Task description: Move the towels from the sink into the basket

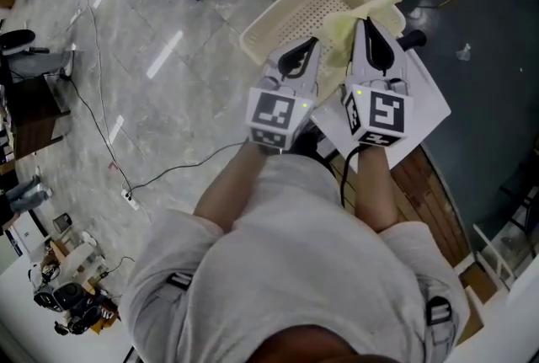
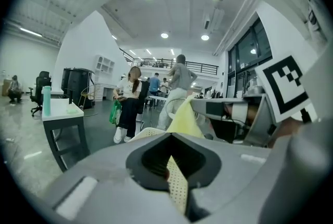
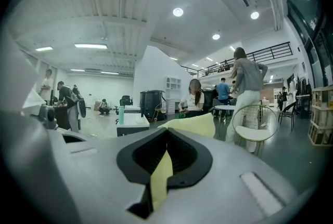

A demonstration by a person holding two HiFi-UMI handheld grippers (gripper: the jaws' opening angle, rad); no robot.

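1. The right gripper (image 1: 363, 22) pinches the yellow towel (image 1: 341, 29).
2. The left gripper (image 1: 313, 42) is pressed together; a pale dotted strip (image 2: 177, 186) shows in its slit.
3. The towel hangs crumpled over the basket (image 1: 313, 12), between both grippers.

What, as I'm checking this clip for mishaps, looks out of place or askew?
Only the yellow towel: pinched by the left claw and right claw, one corner drapes over the basket rim instead of lying inside.

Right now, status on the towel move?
Left tongs shut on yellow towel. Right tongs shut on it too. Towel over basket. Nothing in the way.
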